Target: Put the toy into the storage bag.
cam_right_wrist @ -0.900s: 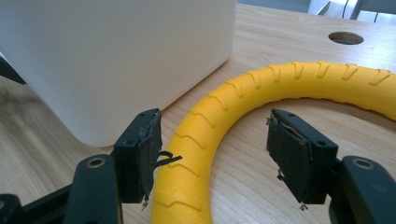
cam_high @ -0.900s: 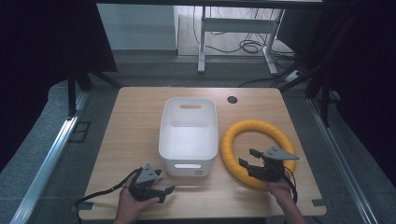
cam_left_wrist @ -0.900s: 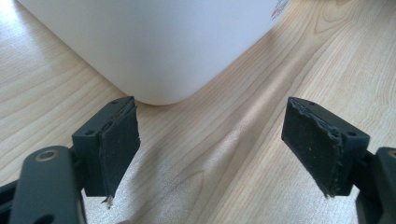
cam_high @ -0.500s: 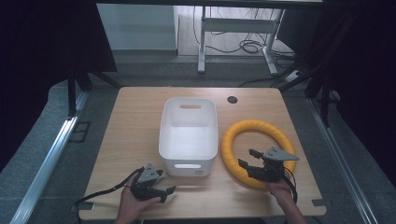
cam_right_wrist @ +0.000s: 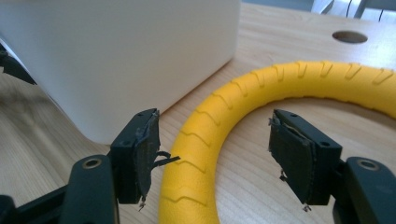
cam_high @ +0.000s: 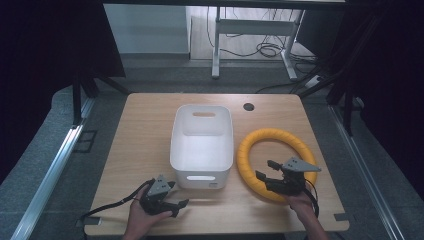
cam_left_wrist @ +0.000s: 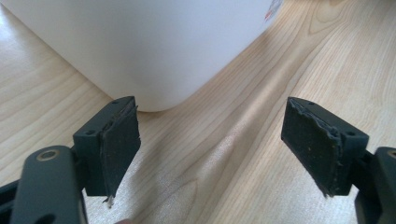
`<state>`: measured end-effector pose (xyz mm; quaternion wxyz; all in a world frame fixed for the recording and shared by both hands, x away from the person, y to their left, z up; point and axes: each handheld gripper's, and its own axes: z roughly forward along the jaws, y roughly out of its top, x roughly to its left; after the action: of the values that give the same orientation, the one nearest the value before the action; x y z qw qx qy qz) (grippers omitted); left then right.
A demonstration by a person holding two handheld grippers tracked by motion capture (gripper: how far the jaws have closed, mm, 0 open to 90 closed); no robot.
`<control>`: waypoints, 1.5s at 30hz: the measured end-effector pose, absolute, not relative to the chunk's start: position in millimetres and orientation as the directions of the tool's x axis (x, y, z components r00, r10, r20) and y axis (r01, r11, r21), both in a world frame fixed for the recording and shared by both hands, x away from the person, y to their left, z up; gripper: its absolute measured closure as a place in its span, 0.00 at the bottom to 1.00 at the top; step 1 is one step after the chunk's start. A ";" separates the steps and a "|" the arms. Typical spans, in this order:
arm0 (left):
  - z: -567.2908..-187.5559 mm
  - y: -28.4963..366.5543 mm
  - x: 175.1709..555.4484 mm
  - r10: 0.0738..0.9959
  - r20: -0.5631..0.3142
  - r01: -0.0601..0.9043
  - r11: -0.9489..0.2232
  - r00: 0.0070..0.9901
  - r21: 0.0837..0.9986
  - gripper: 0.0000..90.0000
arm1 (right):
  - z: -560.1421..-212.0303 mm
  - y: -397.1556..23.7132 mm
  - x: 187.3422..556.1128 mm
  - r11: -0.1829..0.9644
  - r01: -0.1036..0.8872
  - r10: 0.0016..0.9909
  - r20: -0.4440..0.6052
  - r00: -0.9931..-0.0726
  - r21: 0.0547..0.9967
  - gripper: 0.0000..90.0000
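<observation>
the yellow ring [cam_high: 276, 162] lay flat on the tabletop [cam_high: 145, 125], just beside the right wall of the white bin [cam_high: 202, 145], and its near part was between the jaws of the right gripper [cam_high: 269, 172]. this gripper was released, with the jaws wide apart; in the right gripper view the ring [cam_right_wrist: 205, 154] passed close to the left jaw while the right jaw stood over the bare wood inside the ring, so nothing was grasped yet. the left gripper [cam_high: 176, 206] rested low on the tabletop in front of the bin, also released, and in the left gripper view its jaws pointed at the near rounded corner of the bin [cam_left_wrist: 140, 42] with only wood between them. my judgement is that the step in hand was taking the ring to bring it into the bin. the risk was that the jaws would close off centre: the ribbed tube looked round and thick, so it could slip out from the pads or turn when lifted. the ring was also wider than the bin looked, so it could catch on the rim and push the light bin away, because the left gripper was not holding it
</observation>
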<state>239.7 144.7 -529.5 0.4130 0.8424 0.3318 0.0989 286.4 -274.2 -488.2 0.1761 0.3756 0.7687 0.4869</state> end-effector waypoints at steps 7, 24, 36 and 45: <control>-529.3 144.2 238.2 0.645 -0.103 0.481 -0.443 0.757 0.757 0.22 | -488.4 -275.0 291.7 0.230 0.440 0.753 0.128 -0.645 0.868 0.36; -527.1 143.1 237.5 0.638 -0.108 0.480 -0.447 0.762 0.755 0.22 | -458.3 -256.2 319.1 0.419 0.503 0.663 0.124 -0.739 0.756 0.39; -527.9 141.3 236.6 0.629 -0.109 0.480 -0.457 0.769 0.749 0.22 | -463.8 -235.2 334.1 0.600 0.565 0.641 0.082 -0.763 0.567 0.38; -528.0 141.0 236.3 0.631 -0.110 0.482 -0.457 0.768 0.747 0.22 | -483.9 -216.1 342.9 0.710 0.577 0.612 0.052 -0.789 0.404 0.36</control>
<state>236.3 141.0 -528.0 0.4050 0.8486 0.3278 0.0917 342.9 -216.1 -483.9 0.0428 0.3219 0.9236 0.2037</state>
